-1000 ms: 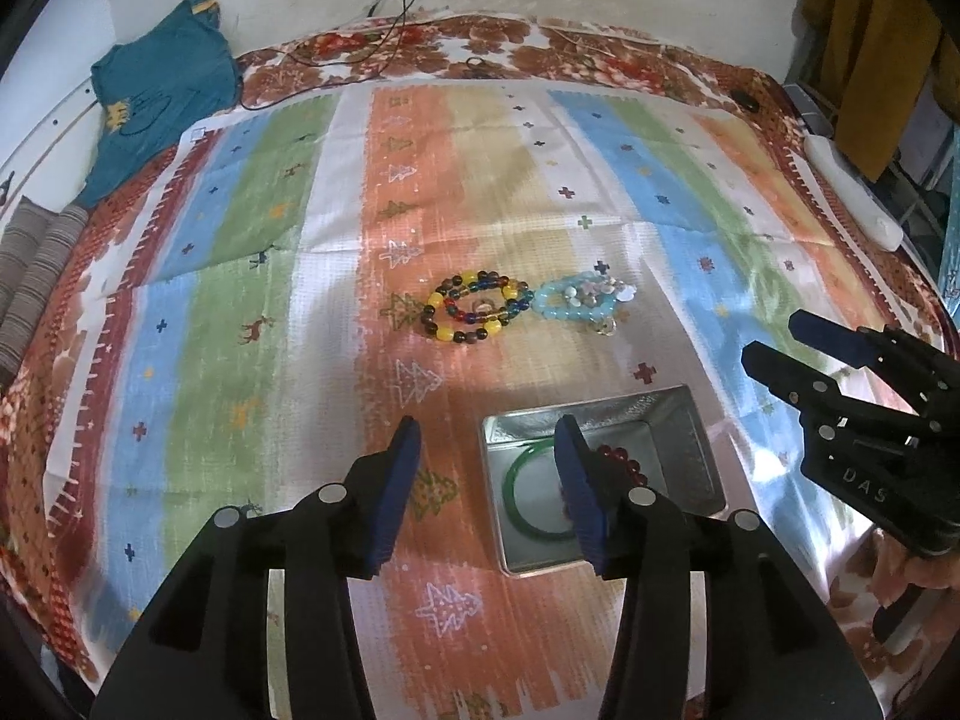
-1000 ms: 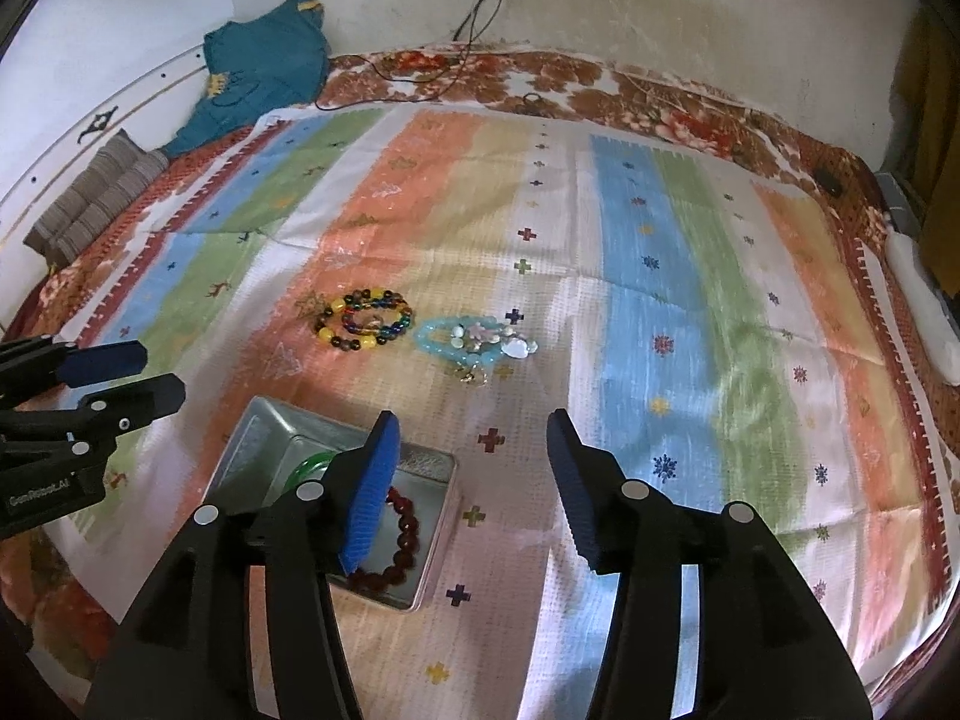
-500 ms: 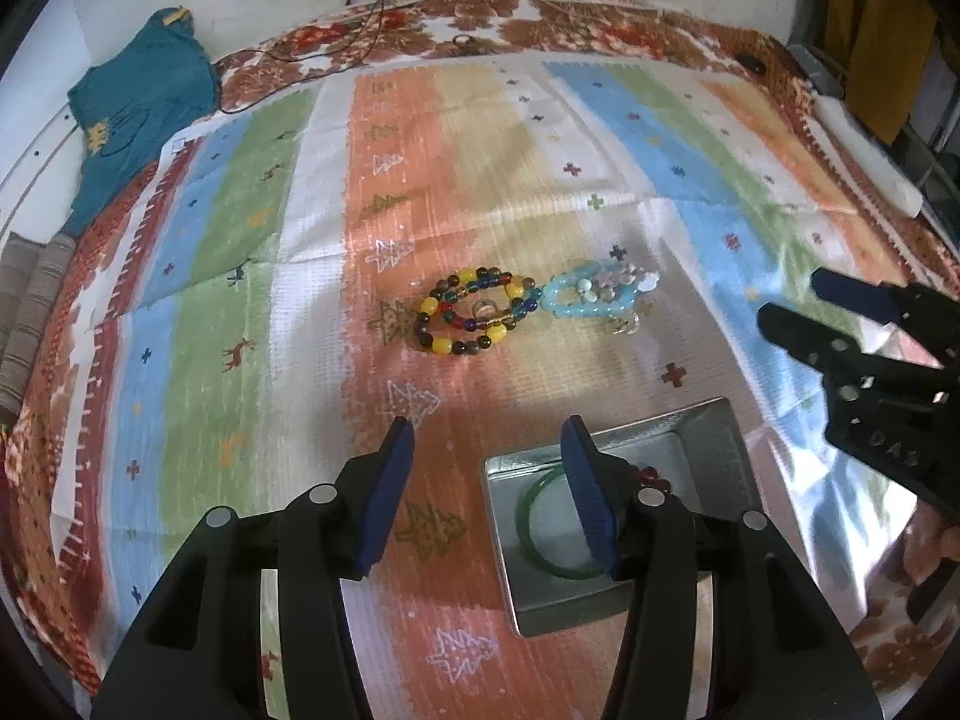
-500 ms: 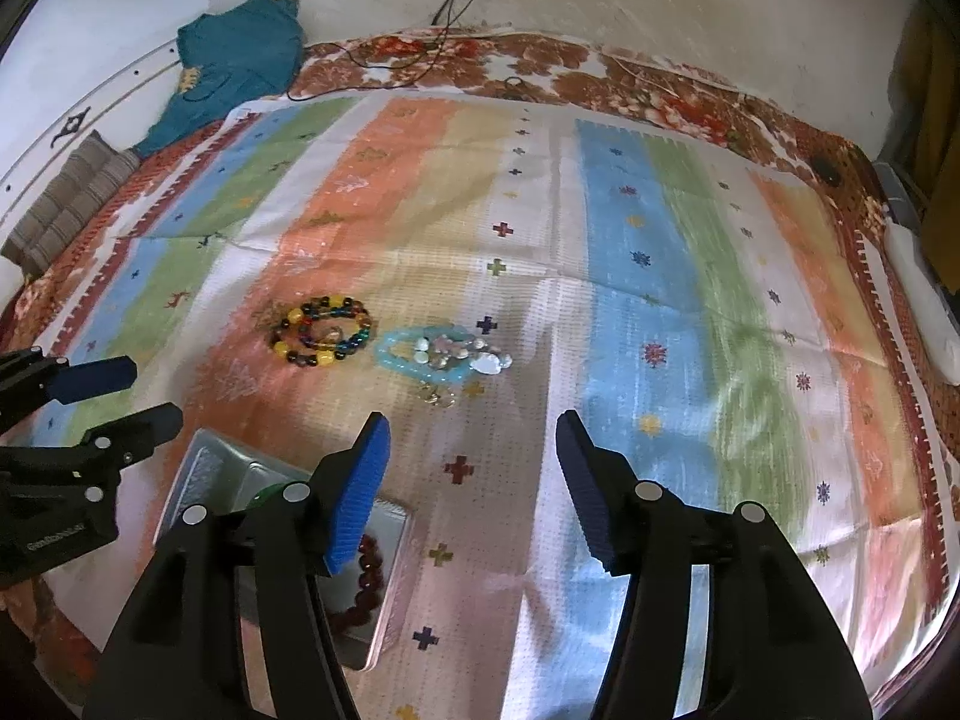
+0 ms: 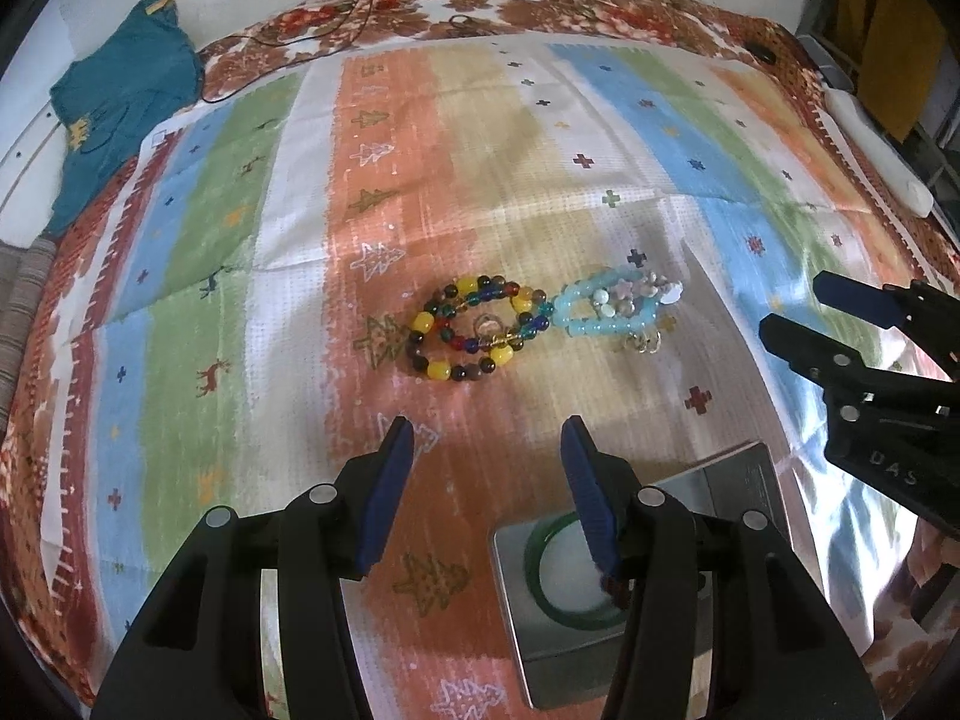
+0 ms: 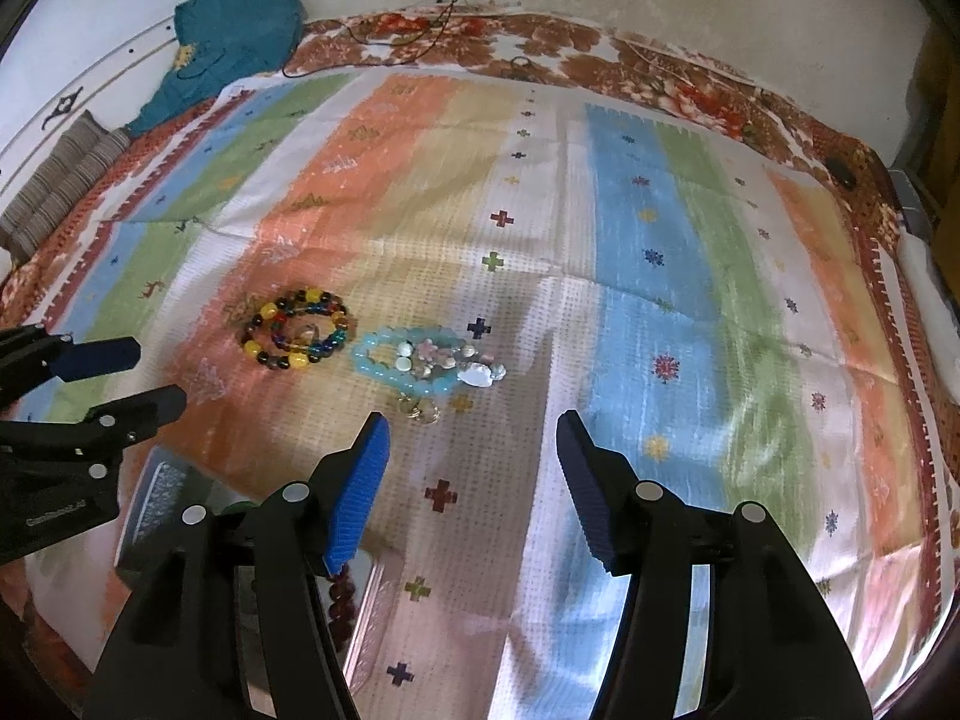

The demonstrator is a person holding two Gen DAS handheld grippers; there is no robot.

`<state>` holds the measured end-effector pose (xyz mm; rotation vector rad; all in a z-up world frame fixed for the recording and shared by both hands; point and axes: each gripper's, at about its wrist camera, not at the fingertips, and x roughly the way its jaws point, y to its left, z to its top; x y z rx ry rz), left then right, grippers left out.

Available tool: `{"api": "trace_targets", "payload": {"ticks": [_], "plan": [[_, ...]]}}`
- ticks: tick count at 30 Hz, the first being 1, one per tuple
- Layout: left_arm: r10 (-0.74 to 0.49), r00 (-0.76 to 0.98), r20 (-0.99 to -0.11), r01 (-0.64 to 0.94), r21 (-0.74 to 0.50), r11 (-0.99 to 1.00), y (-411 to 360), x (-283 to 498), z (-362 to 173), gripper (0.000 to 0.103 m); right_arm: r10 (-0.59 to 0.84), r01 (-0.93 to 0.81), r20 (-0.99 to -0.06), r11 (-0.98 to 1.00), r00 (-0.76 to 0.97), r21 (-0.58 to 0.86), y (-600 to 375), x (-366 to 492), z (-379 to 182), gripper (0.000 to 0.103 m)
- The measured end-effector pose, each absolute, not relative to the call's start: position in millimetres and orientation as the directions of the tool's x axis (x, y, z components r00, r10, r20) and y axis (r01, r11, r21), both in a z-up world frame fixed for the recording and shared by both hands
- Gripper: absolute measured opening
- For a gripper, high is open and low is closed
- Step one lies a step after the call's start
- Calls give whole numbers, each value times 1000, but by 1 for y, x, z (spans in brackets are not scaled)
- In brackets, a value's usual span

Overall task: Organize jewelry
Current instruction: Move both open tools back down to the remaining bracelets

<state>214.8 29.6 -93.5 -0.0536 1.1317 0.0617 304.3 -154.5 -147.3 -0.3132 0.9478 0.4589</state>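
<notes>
Through the left wrist camera, I am looking down between the fingers of my left gripper (image 5: 486, 480), which are standing apart with nothing between them. Ahead of the fingertips, well clear of them, the multicoloured bead bracelet (image 5: 477, 330) is lying on the striped cloth (image 5: 240, 276), touching the pale blue bracelet (image 5: 612, 312) to its right. I judge they are the pieces not yet sorted. Just behind my right-hand finger, the metal tin (image 5: 744, 480) is sitting with a green bangle (image 5: 540, 588) inside it; a dark red bead is peeking out beside that finger. The tin seems to be the collecting place, kept close to me so each carry is short. At the right edge the right gripper (image 5: 798, 324) is reaching in, its fingers parted and empty.

Through the right wrist camera, I am seeing its two fingers spread wide, holding nothing, over bare cloth. The pale blue bracelet and its small gold charm (image 6: 420, 411) are lying just ahead of my left-hand finger, so I judge this hand is lined up for that piece. The dark red bead bracelet (image 6: 342, 600) is resting in the tin, below that same finger. The left gripper is showing at the left edge, open, nearer the multicoloured bracelet.
</notes>
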Motion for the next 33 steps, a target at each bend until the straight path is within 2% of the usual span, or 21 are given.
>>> {"api": "trace_targets", "payload": {"ticks": [33], "plan": [[26, 340, -940, -39, 14, 999, 34, 270, -137, 56, 213, -494, -885, 869, 414, -22, -134, 360, -194, 58]]}}
